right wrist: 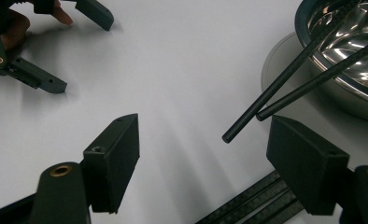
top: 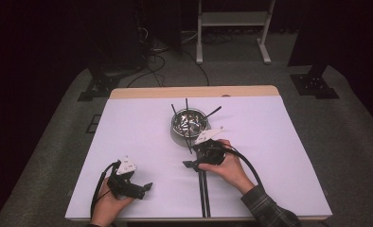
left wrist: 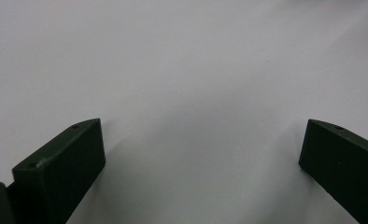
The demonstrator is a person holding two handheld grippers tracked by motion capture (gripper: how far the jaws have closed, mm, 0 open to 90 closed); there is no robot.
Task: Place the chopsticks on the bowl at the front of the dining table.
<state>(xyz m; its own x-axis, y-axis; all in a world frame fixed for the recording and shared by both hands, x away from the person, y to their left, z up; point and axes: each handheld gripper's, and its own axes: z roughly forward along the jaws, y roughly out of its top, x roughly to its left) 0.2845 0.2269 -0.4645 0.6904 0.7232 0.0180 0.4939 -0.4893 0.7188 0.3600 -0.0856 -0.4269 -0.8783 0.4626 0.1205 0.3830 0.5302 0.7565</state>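
The right gripper [top: 194, 158] sits near the middle of the table [top: 279, 156], just in front of a metal bowl [top: 190, 124], held in the person's right hand [top: 227, 166]. In the right gripper view its 2 jaws stand wide apart with nothing clamped between them; only bare white tabletop lies in the gap. The bowl [right wrist: 355, 60] is at the upper right of that view, resting on the table surface. Several black rods [top: 187, 130] lean in the bowl with their ends sticking out over the rim in different directions. In the right gripper view, 2 of these rods [right wrist: 285, 81] slope down out of the bowl toward the gripper; the lower tip of 1 hangs above the tabletop between the jaws, nearer the right-hand jaw, without touching either. More black rods [top: 204, 194] lie flat on the table below the right hand, running to the near edge; they appear at the bottom of the right gripper view [right wrist: 247, 205] beside the right-hand jaw. The left gripper [top: 144, 188] rests at the near left part of the table, held in the left hand [top: 110, 203], well apart from the bowl. In the left gripper view its jaws are spread wide over bare tabletop and hold nothing.
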